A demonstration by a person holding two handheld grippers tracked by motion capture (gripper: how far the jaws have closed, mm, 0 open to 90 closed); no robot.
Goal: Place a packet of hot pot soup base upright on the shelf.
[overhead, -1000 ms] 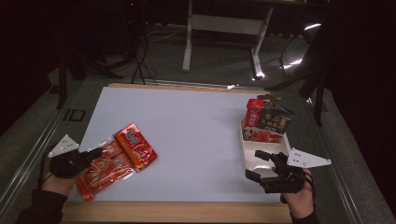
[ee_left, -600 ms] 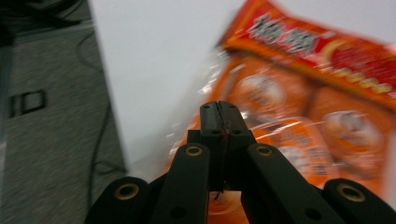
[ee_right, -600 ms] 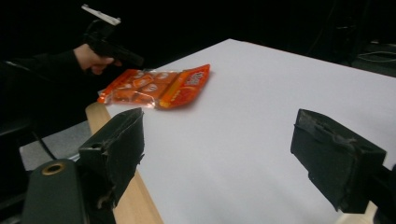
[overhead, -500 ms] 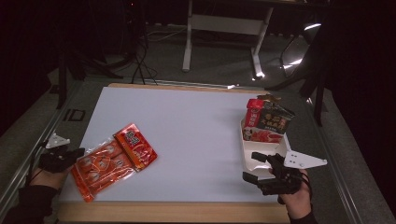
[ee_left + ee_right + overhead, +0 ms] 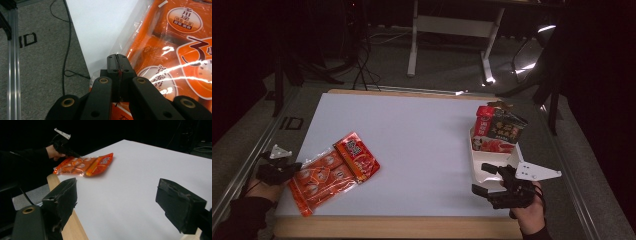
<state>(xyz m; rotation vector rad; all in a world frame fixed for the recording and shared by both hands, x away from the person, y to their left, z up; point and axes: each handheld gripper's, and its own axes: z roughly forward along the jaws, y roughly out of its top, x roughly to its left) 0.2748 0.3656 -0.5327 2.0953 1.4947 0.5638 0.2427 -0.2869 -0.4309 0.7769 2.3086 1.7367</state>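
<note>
A large orange snack bag (image 5: 319,179) lies at the white table's front left corner, and a smaller red packet (image 5: 357,156) sits at its far end. My left gripper (image 5: 282,171) is off the table's left edge, shut on the bag's clear near seam (image 5: 117,58); the orange bag (image 5: 172,50) spreads to the right of the closed jaws. My right gripper (image 5: 484,178) is open at the front right, beside a white tray (image 5: 479,165). Between its spread jaws (image 5: 120,197) is bare table, with the orange bag (image 5: 82,166) and the left gripper (image 5: 63,145) far off.
The white tray holds upright snack packets (image 5: 498,131) at its far end. The wooden front edge (image 5: 72,225) of the table runs under my right gripper. Cables (image 5: 66,50) lie on the grey floor left of the table.
My left gripper has drawn back to the left off the table, dragging the orange bag slightly left. The right gripper has drifted a little toward the front edge, still open.
</note>
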